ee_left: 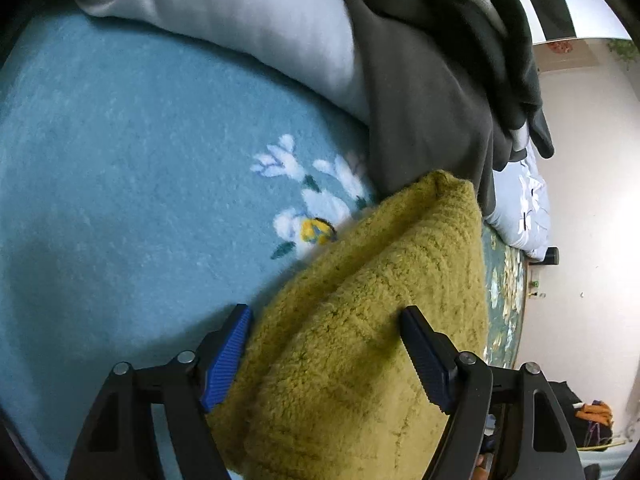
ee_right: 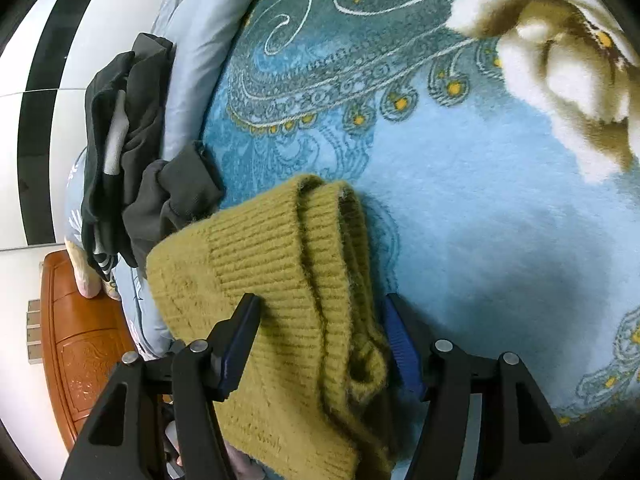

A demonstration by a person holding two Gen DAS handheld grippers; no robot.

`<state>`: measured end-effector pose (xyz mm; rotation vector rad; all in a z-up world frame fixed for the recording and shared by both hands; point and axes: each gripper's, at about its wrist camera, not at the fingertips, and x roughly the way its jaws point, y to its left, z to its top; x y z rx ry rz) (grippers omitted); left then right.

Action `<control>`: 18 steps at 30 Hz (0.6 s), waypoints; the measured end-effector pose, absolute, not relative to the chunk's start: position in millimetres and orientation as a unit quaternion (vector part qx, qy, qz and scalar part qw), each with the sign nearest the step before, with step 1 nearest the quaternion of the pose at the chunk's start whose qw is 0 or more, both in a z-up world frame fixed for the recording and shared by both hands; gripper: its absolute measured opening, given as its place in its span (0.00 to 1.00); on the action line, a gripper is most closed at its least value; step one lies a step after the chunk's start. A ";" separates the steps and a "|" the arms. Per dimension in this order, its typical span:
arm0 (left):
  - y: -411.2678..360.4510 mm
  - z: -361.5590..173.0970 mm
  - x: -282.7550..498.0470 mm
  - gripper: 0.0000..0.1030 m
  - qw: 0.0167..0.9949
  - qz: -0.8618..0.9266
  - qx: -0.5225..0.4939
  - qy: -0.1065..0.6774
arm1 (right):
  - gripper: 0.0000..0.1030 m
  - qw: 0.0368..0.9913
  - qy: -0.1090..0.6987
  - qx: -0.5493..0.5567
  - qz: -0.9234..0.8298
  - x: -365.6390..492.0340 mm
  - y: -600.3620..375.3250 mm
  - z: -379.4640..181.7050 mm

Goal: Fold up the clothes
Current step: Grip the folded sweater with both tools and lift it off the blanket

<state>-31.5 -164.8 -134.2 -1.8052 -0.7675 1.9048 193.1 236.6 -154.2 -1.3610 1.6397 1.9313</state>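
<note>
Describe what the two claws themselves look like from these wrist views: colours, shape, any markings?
Both look alike. The left claw and right claw have black, angular linkage arms with triangular cut-outs and round silver pivot pins. Each finger ends in a blue ribbed pad. No cables, labels or sleeves are visible.

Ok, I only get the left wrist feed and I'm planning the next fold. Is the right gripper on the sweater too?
Observer: Yes, the mustard sweater sits bunched between the right gripper fingers; its ribbed hem shows there.
Operator: Anything beside it?
Observer: A dark grey garment touches the sweater's far left edge, piled on a pale blue quilt.
Operator: What lies beyond the sweater?
Observer: Open blue blanket, with a large cream flower printed at the far right.
</note>
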 end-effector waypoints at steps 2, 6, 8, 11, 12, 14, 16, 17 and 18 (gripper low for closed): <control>-170.4 -134.8 -31.0 0.71 0.193 0.679 -0.644 -0.295 | 0.63 0.127 0.566 -0.467 0.667 192.6 235.8 -153.8; -172.5 -131.3 -26.5 0.37 0.169 0.695 -0.640 -0.280 | 0.50 0.116 0.561 -0.464 0.676 190.9 233.8 -150.2; -172.6 -124.8 -22.6 0.30 0.167 0.704 -0.631 -0.279 | 0.35 0.107 0.560 -0.460 0.680 190.4 234.1 -147.2; -175.4 -110.0 -13.9 0.27 0.164 0.716 -0.618 -0.280 | 0.28 0.084 0.541 -0.466 0.695 185.4 234.1 -137.7; -178.1 -103.0 -8.2 0.26 0.166 0.719 -0.612 -0.286 | 0.27 0.074 0.530 -0.472 0.701 180.8 235.4 -133.4; -184.4 -88.0 6.2 0.25 0.171 0.723 -0.598 -0.299 | 0.25 0.054 0.507 -0.483 0.712 170.4 239.0 -124.6; -191.2 -78.8 25.5 0.25 0.169 0.728 -0.590 -0.306 | 0.22 0.032 0.477 -0.492 0.727 155.5 242.2 -113.2; -193.5 -80.4 34.2 0.25 0.162 0.731 -0.590 -0.303 | 0.19 0.020 0.459 -0.497 0.736 147.8 244.1 -106.2; -195.8 -82.1 43.0 0.25 0.155 0.733 -0.590 -0.300 | 0.18 0.009 0.446 -0.507 0.738 141.6 244.8 -102.7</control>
